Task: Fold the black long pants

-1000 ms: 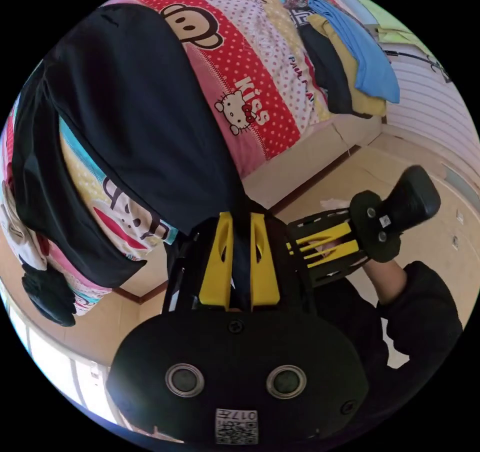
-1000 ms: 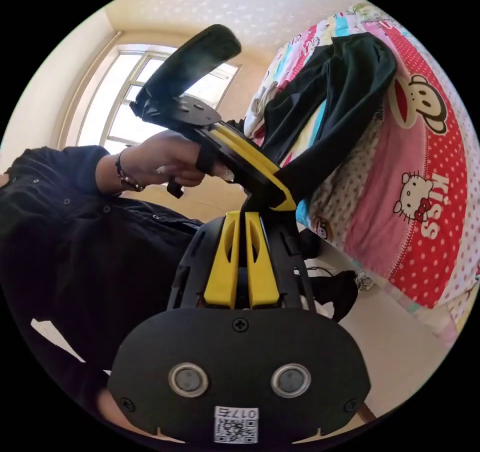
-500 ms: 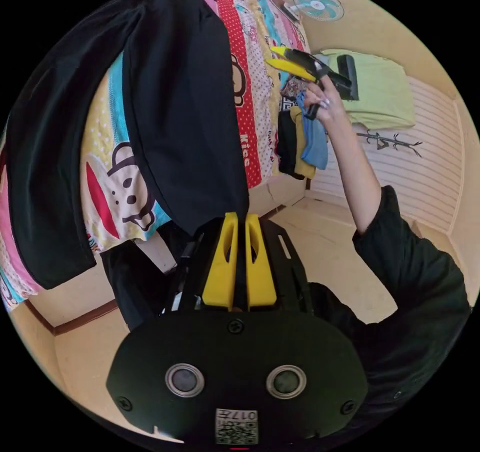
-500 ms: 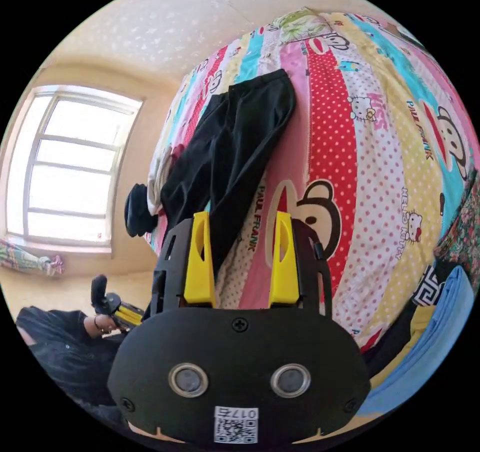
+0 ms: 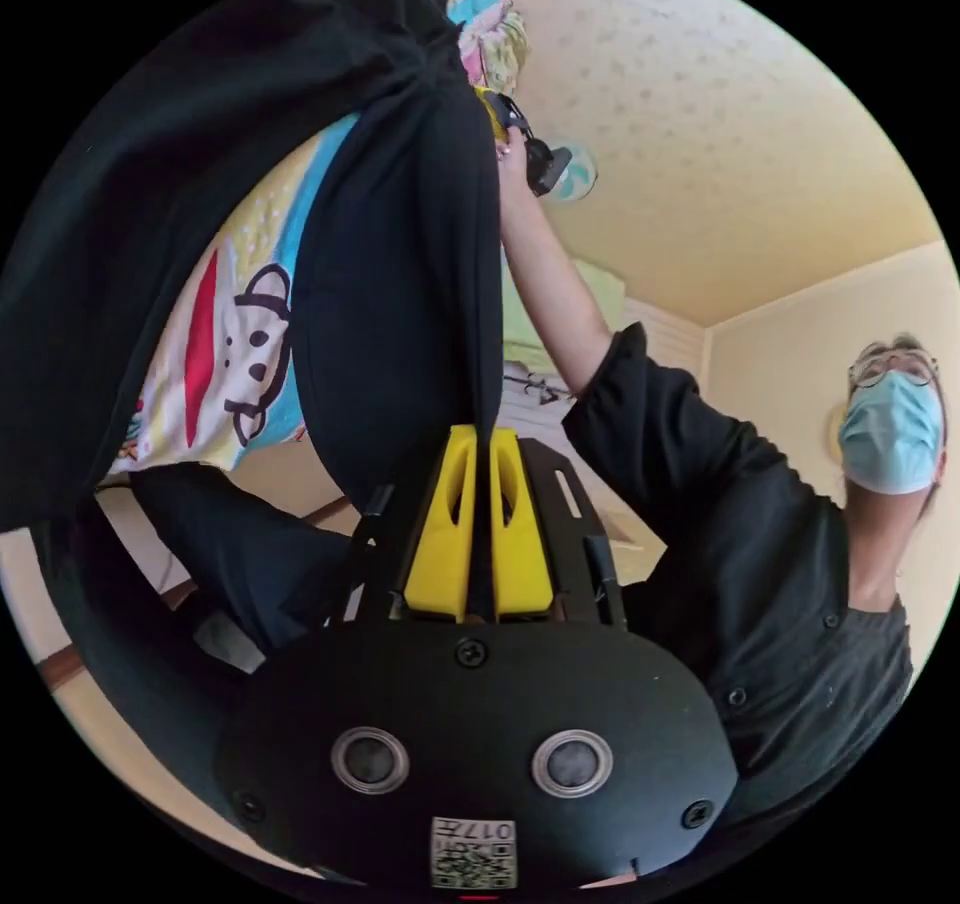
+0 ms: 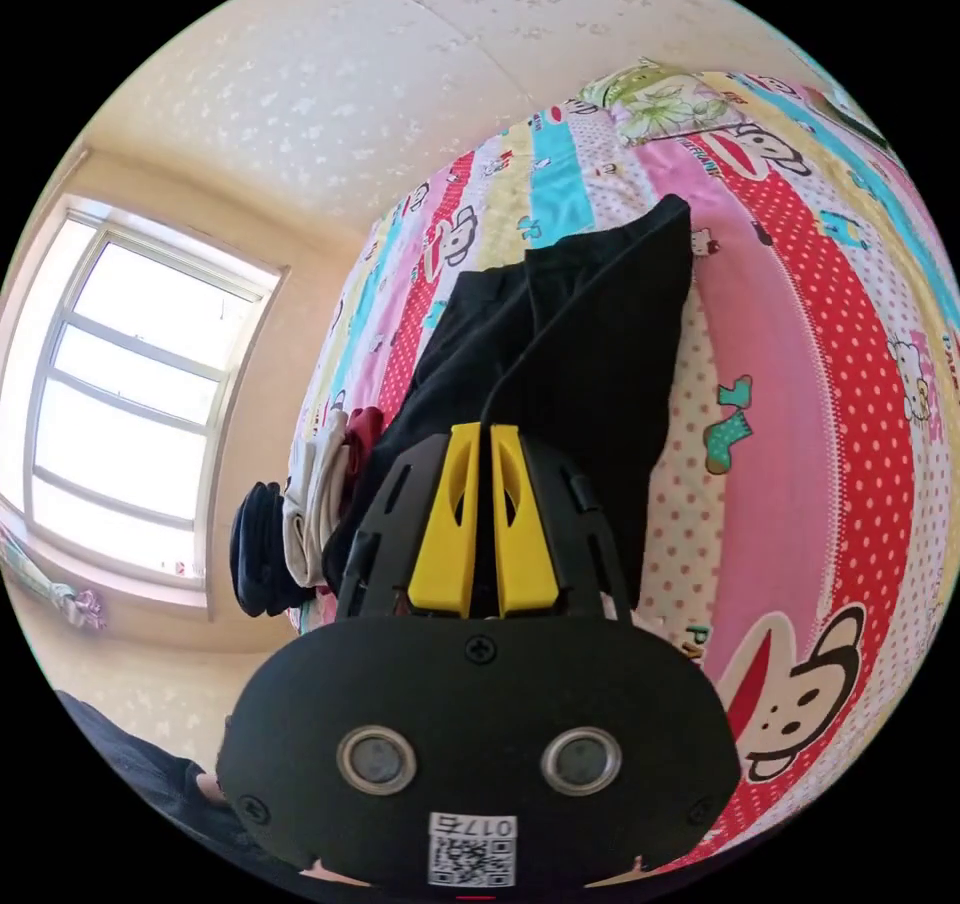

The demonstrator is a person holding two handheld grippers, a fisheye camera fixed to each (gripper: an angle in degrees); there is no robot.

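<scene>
Black long pants (image 6: 590, 344) lie spread on a bed (image 6: 790, 414) covered in a bright cartoon-print sheet with red, pink, yellow and blue stripes. Both hand-held grippers have hold of the fabric.

In the left gripper view, the left gripper (image 5: 480, 444) has its two yellow fingers (image 5: 442, 524) pressed together on a fold of black cloth near the end of one pant leg, which hangs from the bed edge down toward the gripper. The cloth runs taut between the fingers, so this reads as a firm pinch meant to carry that end along. Farther up the same leg, the person's arm (image 5: 545, 274) in a dark sleeve reaches across to the pants, holding the right gripper (image 5: 510, 129) at the fabric's far edge.

In the right gripper view, the right gripper (image 6: 480, 439) also has its yellow fingers (image 6: 448, 524) closed, with a thin ridge of black cloth rising from between them, so it appears to grip the pants near the waist or upper leg. Holding the garment at two well-separated points likely lets the person lift one leg and lay it over the other.

A small pile of folded clothes (image 6: 300, 514) sits at the bed edge near a window (image 6: 120, 414). The fold looks barely begun.
</scene>
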